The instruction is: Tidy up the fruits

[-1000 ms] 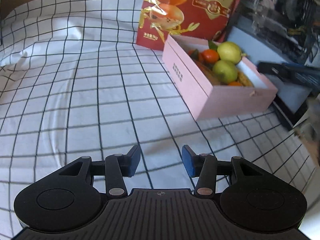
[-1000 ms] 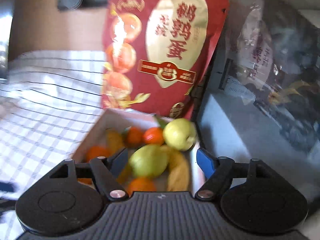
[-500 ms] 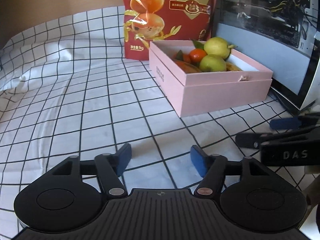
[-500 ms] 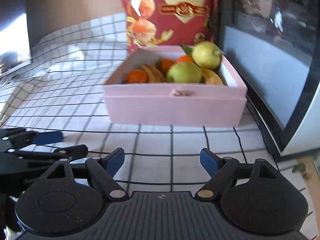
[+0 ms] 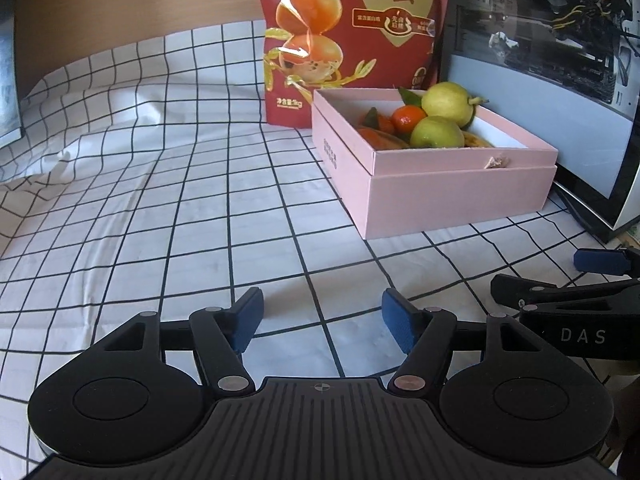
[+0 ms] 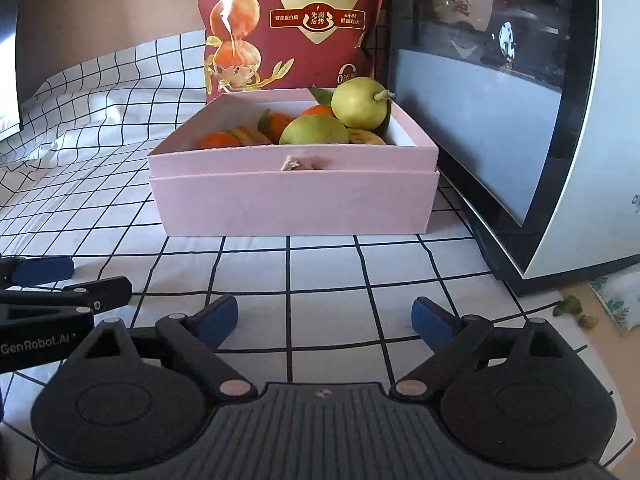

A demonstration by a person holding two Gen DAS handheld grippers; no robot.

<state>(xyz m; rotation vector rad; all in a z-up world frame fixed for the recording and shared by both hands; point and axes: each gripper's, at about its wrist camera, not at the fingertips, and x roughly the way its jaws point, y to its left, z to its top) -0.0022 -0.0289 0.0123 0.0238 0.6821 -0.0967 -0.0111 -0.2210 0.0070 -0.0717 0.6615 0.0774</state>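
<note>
Nearest in, the left gripper (image 5: 322, 316) sits low over the checked cloth (image 5: 160, 208), jaws spread wide, nothing between them, having just been opening. Off to its right, the right gripper (image 6: 325, 316) is also parted and empty, its jaws likewise just opening wider; only bare cloth lies between its blue pads (image 6: 218, 314).

Straight ahead of the right gripper, and ahead and to the right of the left one, stands the pink box (image 6: 294, 204), well clear of both sets of fingertips. Inside it are 2 green pears: the front pear (image 6: 314, 131) low against the near wall, the back pear (image 6: 360, 102) perched higher, stem pointing right. Around them are small oranges (image 6: 219, 140) and what look like bananas (image 6: 366, 137), partly hidden.

My read: the pears are firm, smooth and rounded, so they could roll or slip; take one across its widest belly, gently enough not to bruise it. The high pear looks easiest to reach from above. The oranges are softer-skinned and light, and want a light squeeze. The bananas look pinned underneath and are best left for later.

Behind the box a red snack bag (image 6: 292, 24) stands upright; farther right of the right gripper is a dark glass-fronted appliance (image 6: 500, 120).
</note>
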